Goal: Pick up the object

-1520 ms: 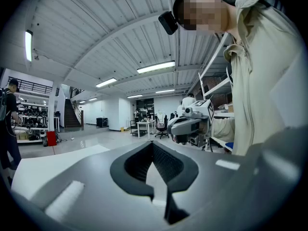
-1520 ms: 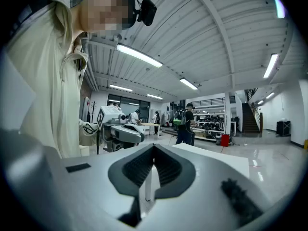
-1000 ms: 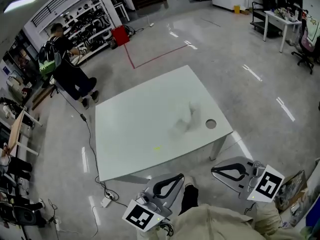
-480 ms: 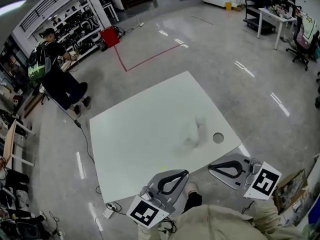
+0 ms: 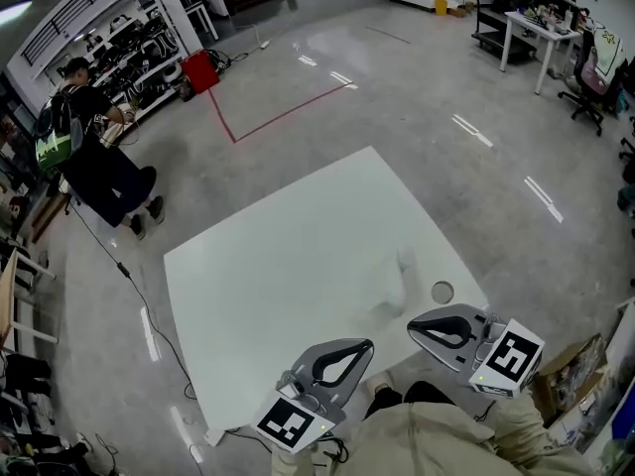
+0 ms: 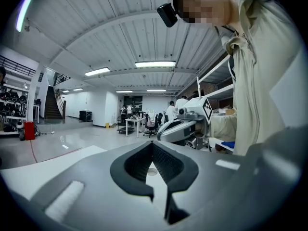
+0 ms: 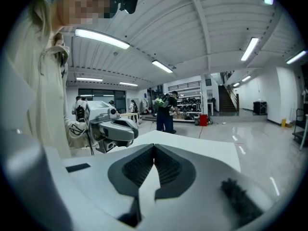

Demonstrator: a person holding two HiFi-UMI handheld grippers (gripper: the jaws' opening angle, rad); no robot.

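A pale, see-through object (image 5: 395, 278) lies on the white table (image 5: 288, 266) near its front right edge; its shape is too blurred to name. My left gripper (image 5: 368, 344) is at the table's front edge, shut, with nothing between its jaws (image 6: 152, 143). My right gripper (image 5: 411, 325) is just in front of the object and beside a round hole (image 5: 443, 292) in the tabletop. It is also shut and holds nothing (image 7: 154, 147). Each gripper shows in the other's view: the right gripper (image 6: 185, 126) and the left gripper (image 7: 113, 129).
A person (image 5: 84, 147) with a green backpack stands by shelves at the back left, and a cable (image 5: 139, 296) runs along the floor left of the table. A red box (image 5: 200, 70) is behind, a desk (image 5: 526, 28) and chair at the back right. A cardboard box (image 5: 568, 385) sits at my right.
The table has come nearer in the head view. My right gripper has moved left and forward over the table's front edge, close to the object. The left gripper has barely shifted.
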